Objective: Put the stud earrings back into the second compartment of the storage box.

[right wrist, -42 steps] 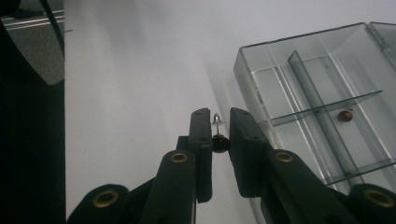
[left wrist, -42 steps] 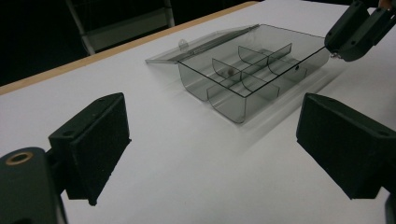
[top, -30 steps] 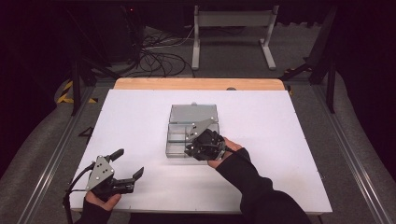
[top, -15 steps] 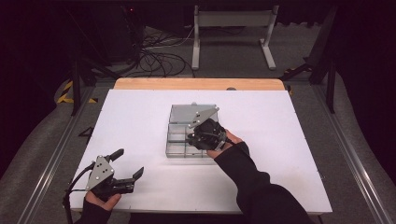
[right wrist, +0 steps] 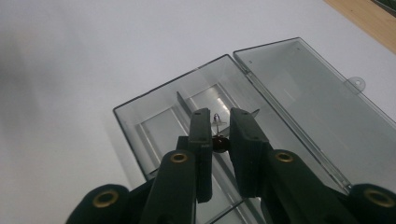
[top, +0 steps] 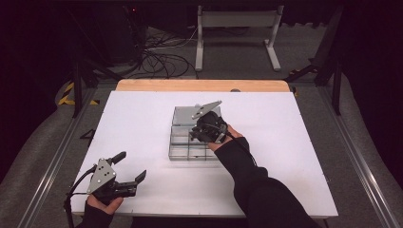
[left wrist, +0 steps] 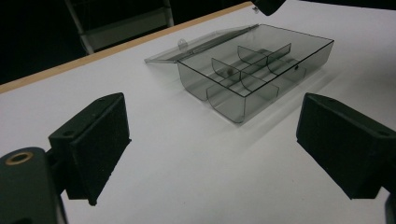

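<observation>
Over the middle of the white table (top: 142,123), the right gripper (right wrist: 219,137) hung above a clear smoke-grey plastic compartment box (top: 183,142), whose hinged lid (right wrist: 303,93) lay flat open on the side away from the person. Its fingers (right wrist: 201,140) stood nearly together, pinching a small dark round part with a bit of bright metal (right wrist: 217,140); too little of it showed to tell what it was. The part hung over one of the box's inner cells, close above the dividers (left wrist: 250,77) and apart from the floor of the box. The cells that could be seen looked bare.

At the near left corner of the table, the left gripper (top: 124,173) rested low in the person's hand, its fingers (left wrist: 93,140) spread wide with nothing between them, well apart from the box.

By the look of it, the step in hand was either setting the small part into a cell or lifting it out. If it was going in, the next move called for a short drop between the dividers and a gentle release, without knocking the thin walls or shifting the light box, which nothing steadied.
</observation>
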Tool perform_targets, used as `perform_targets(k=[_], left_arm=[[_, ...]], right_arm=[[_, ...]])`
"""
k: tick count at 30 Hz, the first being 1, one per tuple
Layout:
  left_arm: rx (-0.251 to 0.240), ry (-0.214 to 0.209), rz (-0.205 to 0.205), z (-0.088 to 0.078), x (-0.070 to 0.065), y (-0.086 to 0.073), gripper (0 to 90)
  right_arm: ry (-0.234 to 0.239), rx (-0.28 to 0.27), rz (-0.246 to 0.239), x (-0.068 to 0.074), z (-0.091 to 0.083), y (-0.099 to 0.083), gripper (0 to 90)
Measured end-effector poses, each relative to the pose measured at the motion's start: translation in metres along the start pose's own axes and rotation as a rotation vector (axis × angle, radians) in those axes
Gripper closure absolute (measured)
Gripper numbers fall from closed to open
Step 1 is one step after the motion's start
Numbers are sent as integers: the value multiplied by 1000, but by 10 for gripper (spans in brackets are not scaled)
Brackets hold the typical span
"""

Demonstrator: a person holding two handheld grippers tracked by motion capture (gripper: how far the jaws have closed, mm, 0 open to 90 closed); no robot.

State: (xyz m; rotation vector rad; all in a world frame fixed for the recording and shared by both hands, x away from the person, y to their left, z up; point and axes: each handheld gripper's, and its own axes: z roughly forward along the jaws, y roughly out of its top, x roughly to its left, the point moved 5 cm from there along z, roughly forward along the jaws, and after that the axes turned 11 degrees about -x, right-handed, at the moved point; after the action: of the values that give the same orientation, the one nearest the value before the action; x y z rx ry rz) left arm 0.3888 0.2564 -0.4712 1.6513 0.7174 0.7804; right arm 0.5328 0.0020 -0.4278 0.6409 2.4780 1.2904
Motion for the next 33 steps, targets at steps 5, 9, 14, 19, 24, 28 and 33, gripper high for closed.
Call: perform_targets(k=[5, 9, 14, 19, 24, 28, 33], left_arm=[[-1, -1, 0, 0, 0, 0, 101], [2, -4, -1, 0, -1, 0, 101], [1, -5, 1, 0, -1, 0, 101], [4, -10, 0, 1, -1, -1, 101], [3, -10, -1, 1, -1, -1, 101], [5, -13, -1, 1, -1, -1, 102], [8, -14, -1, 1, -2, -1, 101]], right_arm=[[-19, 4, 25, -9, 7, -3, 796], [-35, 10, 35, -14, 13, -6, 796], [-48, 16, 36, -20, 20, -10, 796], [-49, 11, 27, -23, 25, -11, 796], [-47, 43, 29, -28, 33, -17, 795], [-45, 63, 34, -30, 39, -22, 795], [-43, 93, 34, -32, 47, -27, 794]])
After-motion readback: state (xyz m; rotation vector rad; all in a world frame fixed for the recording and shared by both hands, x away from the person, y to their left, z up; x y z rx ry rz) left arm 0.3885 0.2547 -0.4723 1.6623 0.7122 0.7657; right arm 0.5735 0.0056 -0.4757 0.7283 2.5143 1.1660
